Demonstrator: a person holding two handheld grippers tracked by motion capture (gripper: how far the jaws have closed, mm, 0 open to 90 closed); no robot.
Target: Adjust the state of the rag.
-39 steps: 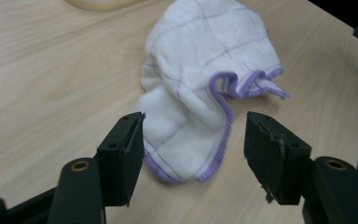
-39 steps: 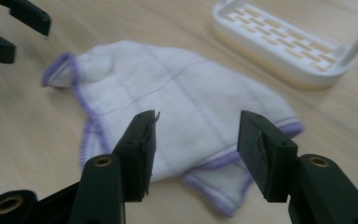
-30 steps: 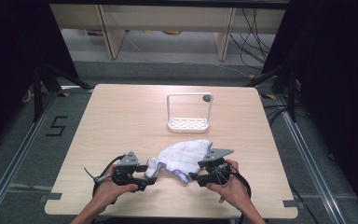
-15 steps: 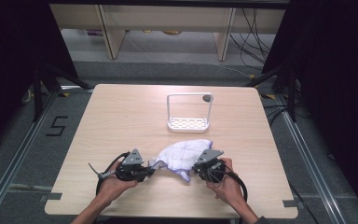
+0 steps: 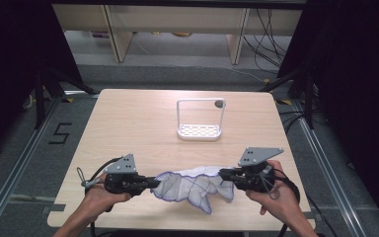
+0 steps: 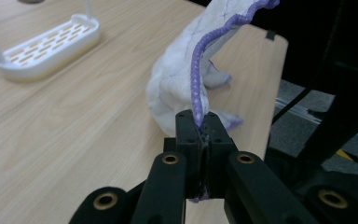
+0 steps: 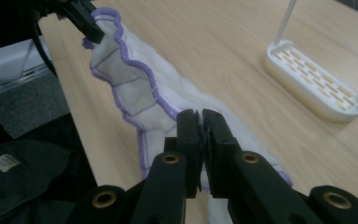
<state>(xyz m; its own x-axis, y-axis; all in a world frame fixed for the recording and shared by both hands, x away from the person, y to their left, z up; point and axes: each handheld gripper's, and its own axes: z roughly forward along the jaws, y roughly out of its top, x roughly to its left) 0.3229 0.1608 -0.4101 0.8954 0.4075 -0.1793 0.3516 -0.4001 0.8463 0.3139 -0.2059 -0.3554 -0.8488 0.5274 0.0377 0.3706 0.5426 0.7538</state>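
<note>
A white cloth [image 5: 193,186] with a purple edge hangs between two grippers, low in the middle of the high view. The cloth is stretched out sideways and its bottom tip droops down toward the near edge of the table [image 5: 143,123].

The left gripper [image 5: 154,182] is at the lower left of the high view, held in the person's left hand [image 5: 98,195]. Its fingers have just closed and now pinch the left end of the cloth. In the left gripper view the two black fingers [image 6: 189,135] are pressed tight on the purple edge, and the cloth [image 6: 186,79] rises from them toward the top of the frame.

The right gripper [image 5: 223,173] is at the lower right of the high view, held in the right hand [image 5: 276,190]. Its fingers have just closed too and pinch the right end of the cloth. In the right gripper view the black fingers [image 7: 214,130] squeeze the cloth [image 7: 135,102] in the middle of the frame. The cloth runs to the upper left there, where the left gripper [image 7: 91,28] grips the far corner.

A white rack [image 5: 199,121] with a holed tray and a thin frame stands on the table, up past the cloth in the middle of the high view, well apart from it. The rack [image 6: 42,44] sits at the upper left of the left gripper view, and the rack [image 7: 314,84] is at the right of the right gripper view.
</note>
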